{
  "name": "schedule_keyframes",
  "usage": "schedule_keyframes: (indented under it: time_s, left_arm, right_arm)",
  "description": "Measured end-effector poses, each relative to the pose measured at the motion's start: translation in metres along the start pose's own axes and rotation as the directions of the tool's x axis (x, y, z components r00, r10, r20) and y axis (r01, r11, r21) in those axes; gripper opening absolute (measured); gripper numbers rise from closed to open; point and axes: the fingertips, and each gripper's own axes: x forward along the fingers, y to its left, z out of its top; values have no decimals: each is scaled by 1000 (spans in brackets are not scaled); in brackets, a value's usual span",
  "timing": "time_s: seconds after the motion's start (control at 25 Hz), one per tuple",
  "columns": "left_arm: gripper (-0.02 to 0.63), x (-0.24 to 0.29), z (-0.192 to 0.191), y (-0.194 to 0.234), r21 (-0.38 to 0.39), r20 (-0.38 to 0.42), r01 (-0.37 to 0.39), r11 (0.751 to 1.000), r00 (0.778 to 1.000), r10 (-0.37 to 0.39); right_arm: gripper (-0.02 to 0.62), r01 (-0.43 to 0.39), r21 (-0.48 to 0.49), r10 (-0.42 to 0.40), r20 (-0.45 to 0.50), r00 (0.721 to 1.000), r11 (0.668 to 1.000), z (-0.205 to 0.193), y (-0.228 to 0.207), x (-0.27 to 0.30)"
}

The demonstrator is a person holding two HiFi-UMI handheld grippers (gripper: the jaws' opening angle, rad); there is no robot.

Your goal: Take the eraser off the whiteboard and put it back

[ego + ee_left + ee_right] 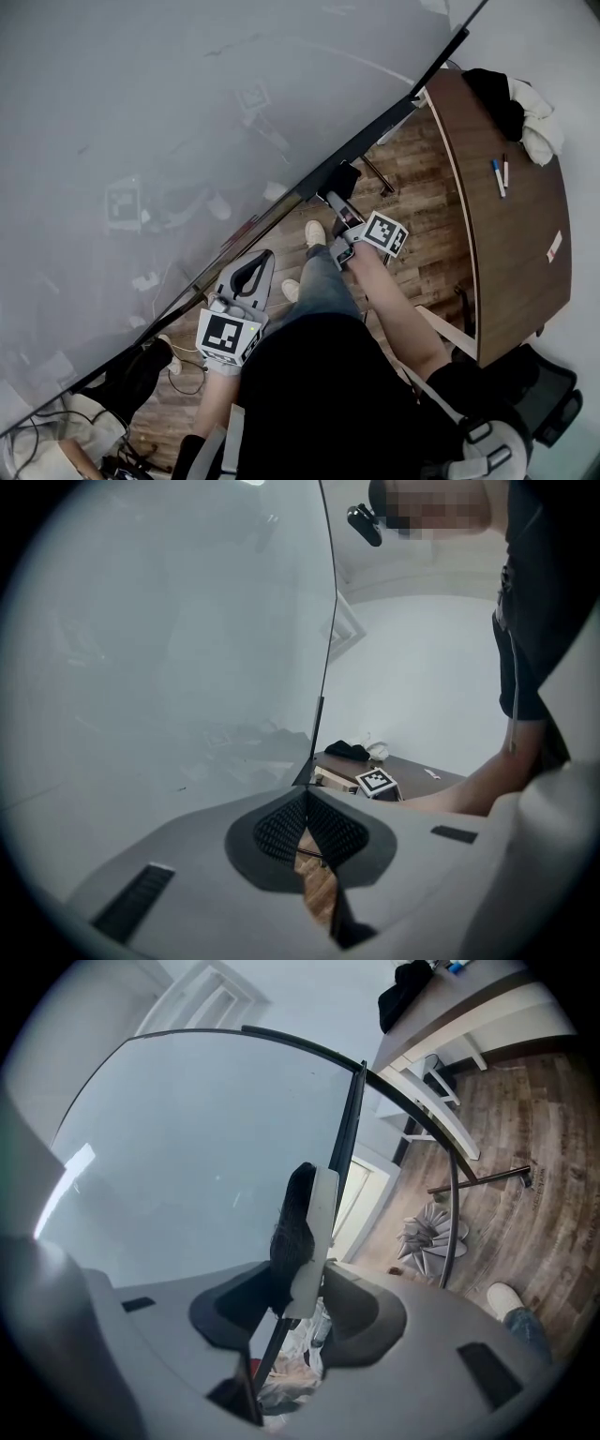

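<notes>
Right hand-held gripper (305, 1302) clamped the eraser (305, 1222) by its lower end beside the whiteboard (187, 1166); I judged that so shallow a hold could let it pivot and drop.

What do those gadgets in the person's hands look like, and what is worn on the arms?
Each hand grips a light grey plastic tool with two jaws: the left tool and the right tool. Each carries a white cube printed with black square markers. The jaws are lined with dark ribbed pads. The person wears a dark short-sleeved top, so the forearms are bare.
</notes>
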Motion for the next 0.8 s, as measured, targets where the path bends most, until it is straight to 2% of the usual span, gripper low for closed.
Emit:
schedule_keyframes:
  time_s: [0.48, 0.8]
  left_arm:
    - [6, -12, -6, -22, 10, 46, 47, 999, 998, -47]
    - [6, -11, -3, -33, 20, 72, 95, 995, 993, -96]
  right_arm:
    - [170, 6, -123, -1, 37, 999, 992, -4, 29, -51]
    - [167, 25, -275, -13, 46, 999, 961, 0, 60, -85]
